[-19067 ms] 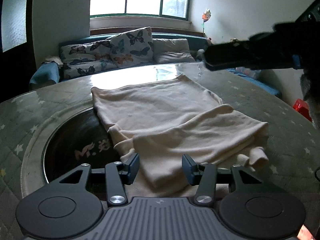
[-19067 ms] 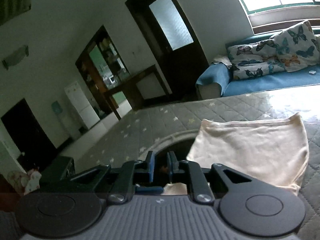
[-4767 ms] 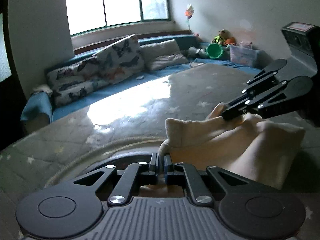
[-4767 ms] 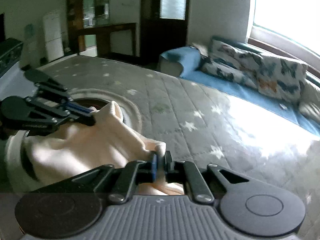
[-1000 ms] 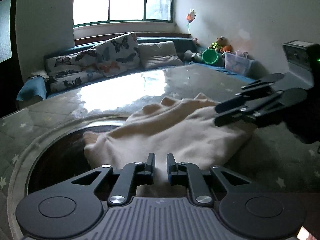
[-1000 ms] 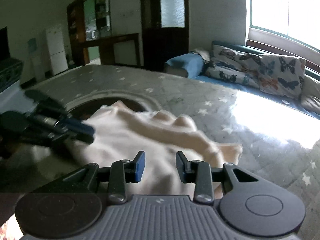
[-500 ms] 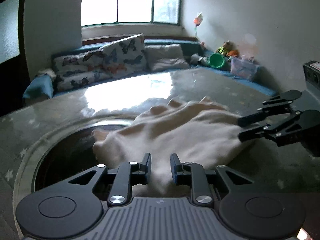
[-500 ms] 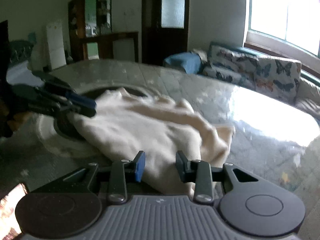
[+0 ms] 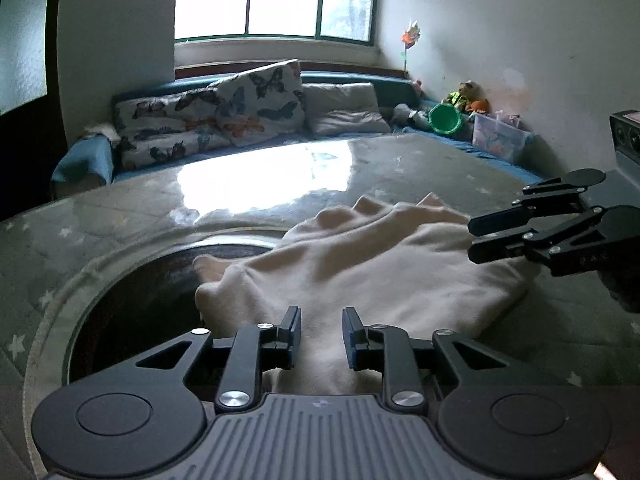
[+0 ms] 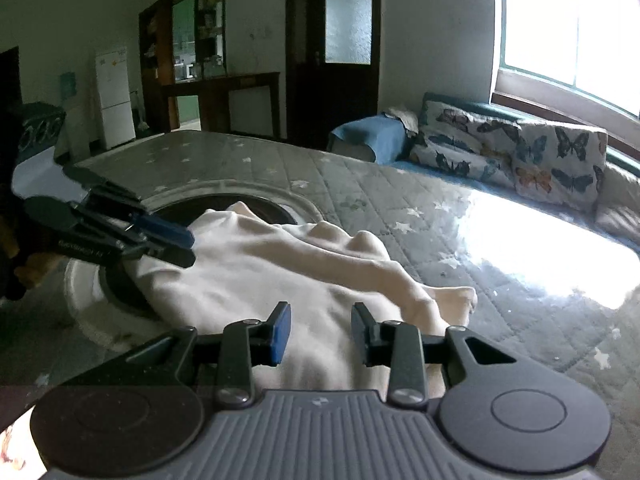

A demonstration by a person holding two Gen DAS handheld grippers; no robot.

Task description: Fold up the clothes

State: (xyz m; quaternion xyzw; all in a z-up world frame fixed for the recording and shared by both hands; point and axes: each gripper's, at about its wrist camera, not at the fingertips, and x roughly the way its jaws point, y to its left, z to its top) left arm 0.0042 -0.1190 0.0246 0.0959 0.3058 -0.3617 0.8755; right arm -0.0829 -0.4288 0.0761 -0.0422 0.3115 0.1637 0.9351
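A cream garment lies folded and rumpled on the grey star-quilted table, its left end hanging over a dark round recess. My left gripper hovers over the near edge of the garment, open, its pads clear of the cloth. My right gripper is open too, above the garment's near side with nothing pinched. Each gripper shows in the other's view: the right gripper at the garment's right end, the left gripper at its left end by the recess.
A blue sofa with butterfly cushions runs along the far side under the window. A green bowl, toys and a plastic box sit in the corner. A white fridge and a dark door stand behind the table.
The left jaws have spread from nearly shut to a clear gap. The garment, held up by both grippers several seconds ago, now lies loose on the table. The right jaws stay as wide as before.
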